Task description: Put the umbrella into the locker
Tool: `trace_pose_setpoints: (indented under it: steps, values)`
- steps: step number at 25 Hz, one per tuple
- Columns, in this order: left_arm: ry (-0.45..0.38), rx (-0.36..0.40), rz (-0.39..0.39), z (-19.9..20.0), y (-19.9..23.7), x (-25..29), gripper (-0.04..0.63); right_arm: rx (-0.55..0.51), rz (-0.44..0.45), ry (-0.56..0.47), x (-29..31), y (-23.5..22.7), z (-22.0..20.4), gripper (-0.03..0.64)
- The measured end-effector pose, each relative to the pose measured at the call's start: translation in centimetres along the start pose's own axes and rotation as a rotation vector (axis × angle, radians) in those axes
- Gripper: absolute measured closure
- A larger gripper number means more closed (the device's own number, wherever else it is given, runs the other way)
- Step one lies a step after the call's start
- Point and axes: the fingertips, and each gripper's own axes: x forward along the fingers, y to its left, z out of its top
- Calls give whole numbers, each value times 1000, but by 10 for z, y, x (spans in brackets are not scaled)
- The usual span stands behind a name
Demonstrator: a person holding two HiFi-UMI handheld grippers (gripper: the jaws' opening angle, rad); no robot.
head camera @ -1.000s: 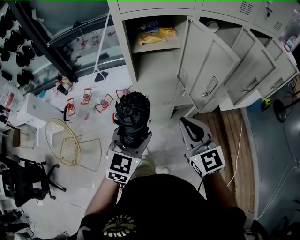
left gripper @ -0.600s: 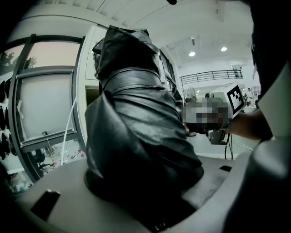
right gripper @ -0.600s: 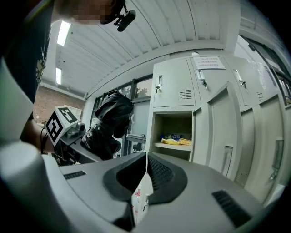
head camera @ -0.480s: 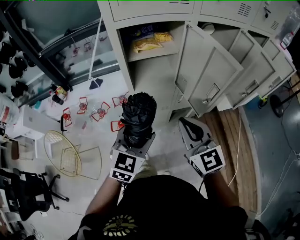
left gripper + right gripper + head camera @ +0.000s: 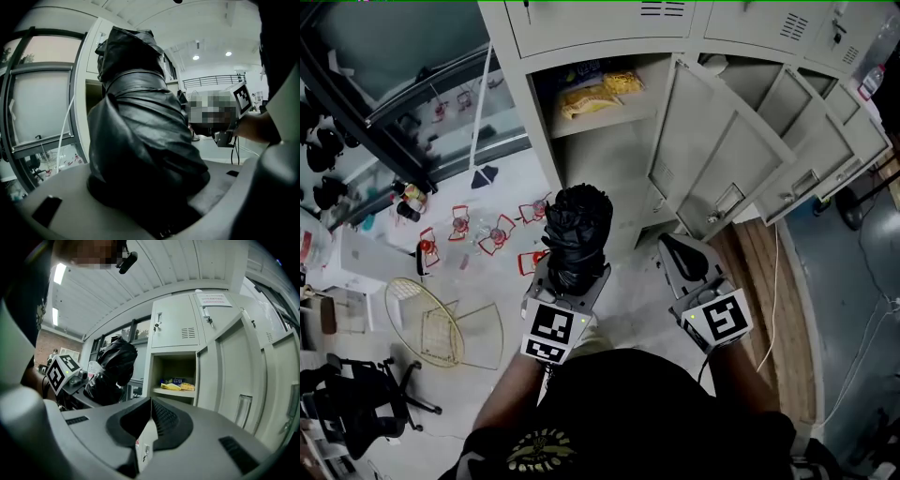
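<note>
Closest in, my left gripper was clamped on the lower end of the umbrella. It was a black, crumpled, folded bundle that stood up out of the jaws and filled most of the left gripper view. Both jaws pressed against its sides.

Just beside it, on the right, my right gripper carried nothing. Its dark pads met at the tips, jaws together, and only the locker showed past them.

Under both grippers lay pale floor. To the right ran a strip of wooden boards with a white cable trailing over it. To the left a wire basket lay on the floor. Beyond it were several small red-framed things, too small for me to tell what they were.

Ahead stood the grey locker. One compartment was open, its door swung out to the right. The umbrella was outside the locker, in front of that opening and apart from it.

Deeper in, on the shelf, lay yellow packets. Farther right, more doors hung open. Along the top, the upper doors were closed.
</note>
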Motion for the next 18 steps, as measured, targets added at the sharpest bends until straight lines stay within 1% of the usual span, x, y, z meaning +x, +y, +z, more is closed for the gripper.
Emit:
trace_pose_setpoints:
  steps: [9, 18]
  values:
    - [26, -13, -26, -8, 15, 22, 319, 24, 2, -1, 28, -11, 2, 588]
    - [51, -38, -46, -15, 32, 40, 319, 25, 4, 19, 51, -19, -2, 588]
